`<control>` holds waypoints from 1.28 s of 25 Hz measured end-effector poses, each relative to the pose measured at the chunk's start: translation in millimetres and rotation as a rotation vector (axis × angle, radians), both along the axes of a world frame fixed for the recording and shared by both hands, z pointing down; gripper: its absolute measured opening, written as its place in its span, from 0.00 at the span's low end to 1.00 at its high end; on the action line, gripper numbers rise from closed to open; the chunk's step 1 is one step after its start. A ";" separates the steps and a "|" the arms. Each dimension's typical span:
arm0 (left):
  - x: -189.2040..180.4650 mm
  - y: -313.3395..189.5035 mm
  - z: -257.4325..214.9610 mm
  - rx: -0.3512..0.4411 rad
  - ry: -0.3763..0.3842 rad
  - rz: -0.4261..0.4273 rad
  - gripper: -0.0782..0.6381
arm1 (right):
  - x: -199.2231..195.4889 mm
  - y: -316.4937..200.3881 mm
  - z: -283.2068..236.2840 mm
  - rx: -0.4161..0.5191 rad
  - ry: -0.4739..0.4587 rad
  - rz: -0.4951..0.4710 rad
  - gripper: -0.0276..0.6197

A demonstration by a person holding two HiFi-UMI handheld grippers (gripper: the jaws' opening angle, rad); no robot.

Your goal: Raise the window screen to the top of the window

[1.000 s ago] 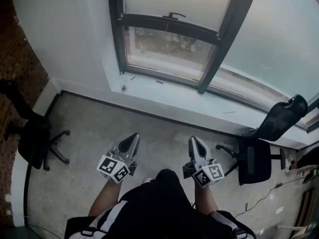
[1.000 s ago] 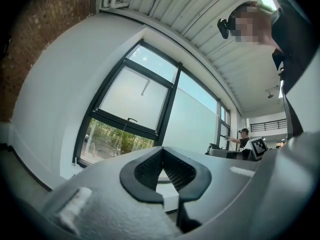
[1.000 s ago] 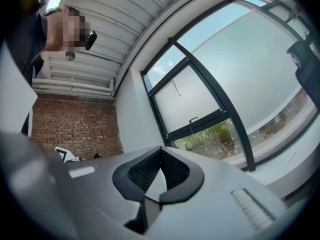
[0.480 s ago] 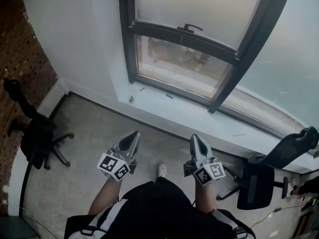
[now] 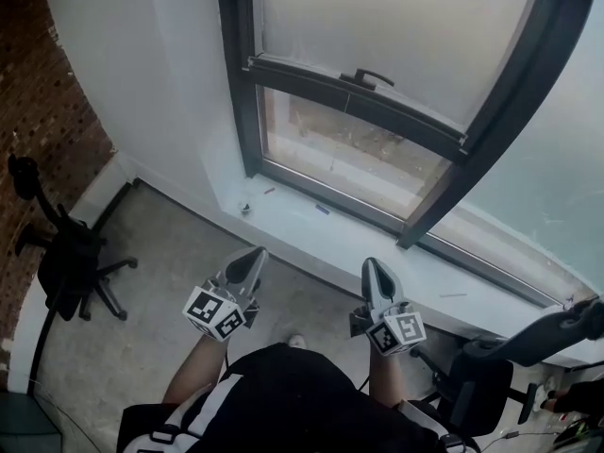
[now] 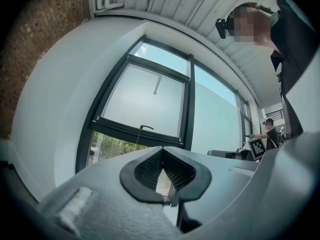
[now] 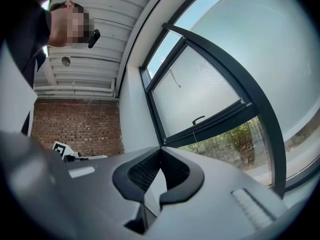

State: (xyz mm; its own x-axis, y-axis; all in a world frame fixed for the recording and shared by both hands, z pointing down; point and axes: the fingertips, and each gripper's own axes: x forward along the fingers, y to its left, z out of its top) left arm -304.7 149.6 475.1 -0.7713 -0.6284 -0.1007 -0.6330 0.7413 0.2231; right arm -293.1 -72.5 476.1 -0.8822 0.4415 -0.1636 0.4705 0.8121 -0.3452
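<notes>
A dark-framed window [image 5: 236, 74] fills the wall ahead. Its frosted screen [image 5: 377, 22] is drawn most of the way down, ending in a dark bottom bar [image 5: 349, 97] with a small handle [image 5: 368, 76] on it; clear glass [image 5: 349, 154] shows below. The same screen [image 6: 142, 101] [image 7: 192, 99] and handle [image 6: 146, 127] [image 7: 199, 119] appear in both gripper views. My left gripper [image 5: 255, 256] and right gripper [image 5: 375, 267] are held side by side over the floor, short of the sill, both shut and empty.
A white sill [image 5: 311, 225] runs under the window. One black office chair [image 5: 66, 253] stands at the left by a brick wall [image 5: 38, 130], another [image 5: 500, 366] at the lower right. A second person [image 6: 270, 131] with a gripper stands far right in the left gripper view.
The window has drawn nearer and grown larger in the head view as the person walks toward it. Both grippers stay shut and level in front of the body.
</notes>
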 end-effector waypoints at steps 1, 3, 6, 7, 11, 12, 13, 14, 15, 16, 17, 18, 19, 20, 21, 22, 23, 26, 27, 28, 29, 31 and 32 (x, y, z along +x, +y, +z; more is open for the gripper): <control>-6.4 -4.4 -0.1 -0.005 0.002 -0.003 0.11 | -6.3 -6.9 3.8 0.023 0.003 0.003 0.05; -18.5 -12.7 1.4 -0.013 0.004 -0.005 0.11 | -18.7 -18.9 7.0 0.028 0.007 0.009 0.05; -31.6 -22.8 5.2 -0.030 0.026 0.000 0.11 | -31.7 -32.8 10.8 -0.006 0.022 0.026 0.05; -35.2 -26.2 6.9 -0.036 0.034 0.004 0.11 | -34.6 -37.5 15.3 -0.008 0.033 0.034 0.05; -50.2 -42.4 12.1 -0.055 0.040 0.037 0.11 | -45.7 -51.0 30.3 0.002 0.068 0.057 0.05; -54.7 -44.7 12.2 -0.058 0.042 0.046 0.11 | -48.2 -51.7 31.2 0.004 0.070 0.063 0.05; -60.5 -45.9 13.1 -0.059 0.043 0.055 0.11 | -51.3 -52.0 31.7 0.007 0.071 0.070 0.05; -67.4 -46.7 14.6 -0.056 0.044 0.063 0.11 | -54.7 -52.6 31.9 0.013 0.072 0.078 0.05; -74.9 -47.9 15.7 -0.051 0.045 0.071 0.11 | -57.8 -54.0 31.8 0.020 0.071 0.090 0.05; -82.9 -50.0 16.3 -0.046 0.048 0.082 0.11 | -60.4 -56.6 31.4 0.029 0.069 0.106 0.05; -91.7 -53.0 17.7 -0.038 0.050 0.097 0.11 | -63.2 -60.5 30.9 0.037 0.067 0.126 0.05; -101.5 -56.8 19.5 -0.032 0.049 0.114 0.11 | -66.8 -65.1 30.6 0.044 0.066 0.148 0.05; -111.9 -61.3 20.7 -0.029 0.044 0.131 0.11 | -71.3 -70.1 30.5 0.049 0.066 0.170 0.05; -122.4 -65.8 21.4 -0.029 0.036 0.148 0.11 | -76.7 -74.5 30.4 0.053 0.068 0.190 0.05; -132.5 -69.7 21.3 -0.032 0.024 0.165 0.11 | -83.1 -77.8 30.2 0.058 0.070 0.207 0.05; -142.6 -72.7 19.9 -0.037 0.012 0.182 0.11 | -90.6 -79.5 29.6 0.065 0.071 0.221 0.05; -153.2 -74.5 16.7 -0.042 0.004 0.195 0.11 | -99.3 -79.5 28.1 0.074 0.068 0.233 0.05; -188.1 -75.1 7.5 -0.042 0.001 0.222 0.11 | -128.3 -73.2 19.4 0.097 0.047 0.263 0.05; -199.6 -74.2 5.8 -0.038 -0.002 0.234 0.11 | -137.9 -69.6 15.7 0.102 0.041 0.270 0.05; -210.5 -72.9 3.6 -0.034 -0.009 0.246 0.11 | -147.4 -65.1 12.2 0.107 0.035 0.274 0.05; -221.1 -71.3 1.0 -0.031 -0.019 0.259 0.11 | -157.0 -60.1 9.1 0.116 0.031 0.277 0.05; -242.6 -67.4 -3.4 -0.031 -0.037 0.281 0.12 | -177.4 -49.0 4.2 0.148 0.024 0.278 0.05; -253.9 -66.0 -4.4 -0.033 -0.042 0.293 0.12 | -188.5 -44.0 1.9 0.170 0.019 0.278 0.05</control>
